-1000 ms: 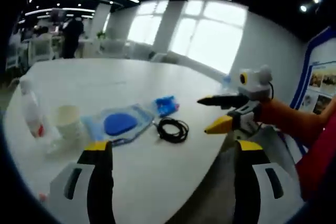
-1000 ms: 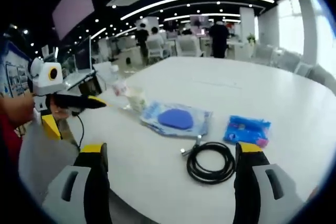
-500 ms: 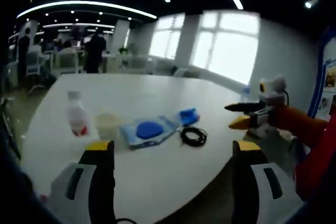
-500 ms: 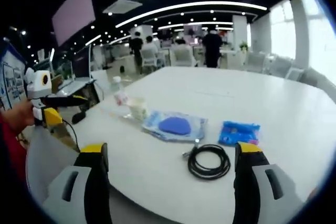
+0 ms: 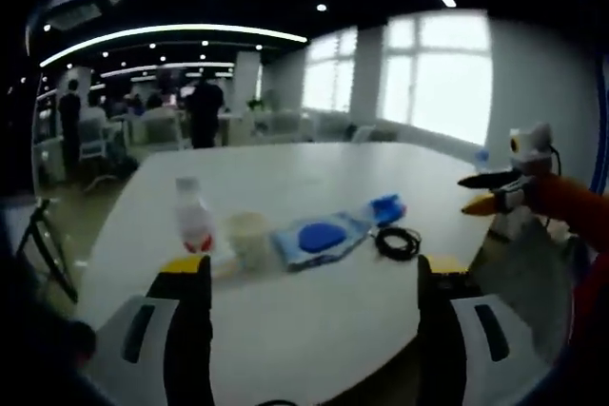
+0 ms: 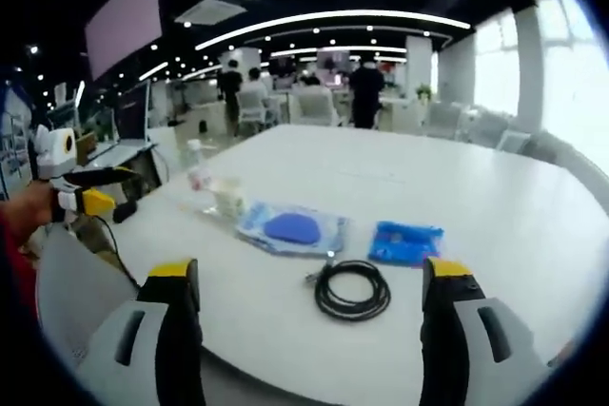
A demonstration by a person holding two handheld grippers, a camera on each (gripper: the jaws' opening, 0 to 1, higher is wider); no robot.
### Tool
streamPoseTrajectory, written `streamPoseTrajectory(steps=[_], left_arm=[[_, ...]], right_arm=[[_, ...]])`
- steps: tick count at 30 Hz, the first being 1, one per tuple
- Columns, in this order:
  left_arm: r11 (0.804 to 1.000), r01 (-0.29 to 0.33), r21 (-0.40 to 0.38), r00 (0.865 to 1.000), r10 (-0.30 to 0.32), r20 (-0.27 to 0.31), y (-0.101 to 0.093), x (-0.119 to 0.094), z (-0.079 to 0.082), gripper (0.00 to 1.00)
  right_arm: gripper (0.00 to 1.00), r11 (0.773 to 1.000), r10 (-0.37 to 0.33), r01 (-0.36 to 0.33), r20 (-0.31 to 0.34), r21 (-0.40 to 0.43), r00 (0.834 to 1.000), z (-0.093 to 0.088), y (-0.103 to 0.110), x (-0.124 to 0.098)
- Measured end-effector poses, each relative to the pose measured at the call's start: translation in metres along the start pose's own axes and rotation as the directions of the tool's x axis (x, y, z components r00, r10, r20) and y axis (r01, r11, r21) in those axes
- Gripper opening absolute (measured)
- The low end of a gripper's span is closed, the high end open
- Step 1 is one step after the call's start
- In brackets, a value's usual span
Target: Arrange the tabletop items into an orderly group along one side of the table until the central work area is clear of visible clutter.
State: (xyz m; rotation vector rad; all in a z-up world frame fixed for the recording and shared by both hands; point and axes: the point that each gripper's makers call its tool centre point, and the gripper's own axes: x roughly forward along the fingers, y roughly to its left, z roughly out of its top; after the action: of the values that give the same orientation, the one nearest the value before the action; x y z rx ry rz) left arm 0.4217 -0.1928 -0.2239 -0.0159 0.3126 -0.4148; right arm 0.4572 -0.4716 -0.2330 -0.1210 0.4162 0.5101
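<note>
On the white round table (image 5: 314, 330) several items lie in a row. They are a small bottle (image 5: 193, 227) with a red label, a pale cup (image 5: 249, 238), a clear bag holding a blue disc (image 5: 319, 238), a blue packet (image 5: 386, 207) and a black cable coil (image 5: 397, 241). My left gripper (image 5: 314, 265) is open over the near table edge, well short of them. My right gripper (image 5: 483, 192) comes in from the right, held in a hand, jaws apart. In the right gripper view, my right gripper (image 6: 309, 270) stands open just before the cable coil (image 6: 352, 290), with the blue packet (image 6: 406, 241), bag (image 6: 290, 229), cup (image 6: 228, 199) and bottle (image 6: 198, 178) beyond. The left gripper (image 6: 81, 189) shows at far left.
The far half of the table (image 6: 400, 168) is bare. Chairs and standing people (image 6: 366, 92) are in the office behind, and bright windows (image 5: 438, 73) line one wall. An orange sleeve (image 5: 566, 211) reaches in at the right.
Both views have drawn back from the table, so the items look smaller and farther. The left gripper view has also swung, bringing the bottle nearer the middle. The items themselves have not moved.
</note>
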Motion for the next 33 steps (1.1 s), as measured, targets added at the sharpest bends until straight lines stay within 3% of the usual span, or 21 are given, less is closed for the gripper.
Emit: streamPoseTrajectory(steps=[6,17,33], left_arm=[[0.999,-0.039,-0.034,0.999,0.038,-0.017,0.016,0.009,-0.006,0.87],[0.994,-0.062,-0.088,0.997,0.057,-0.059,0.022,0.016,-0.017,0.89],[0.990,-0.039,-0.136,0.998,0.031,-0.061,0.028,0.028,-0.023,0.90]], right_arm=[[0.96,1.000,-0.020,0.020,-0.023,-0.014,1.000,-0.007,-0.010,0.006],[0.96,1.000,-0.027,0.026,-0.030,-0.016,0.999,-0.010,-0.011,0.014],[0.97,1.000,-0.010,0.010,-0.008,-0.007,1.000,-0.008,-0.007,0.017]])
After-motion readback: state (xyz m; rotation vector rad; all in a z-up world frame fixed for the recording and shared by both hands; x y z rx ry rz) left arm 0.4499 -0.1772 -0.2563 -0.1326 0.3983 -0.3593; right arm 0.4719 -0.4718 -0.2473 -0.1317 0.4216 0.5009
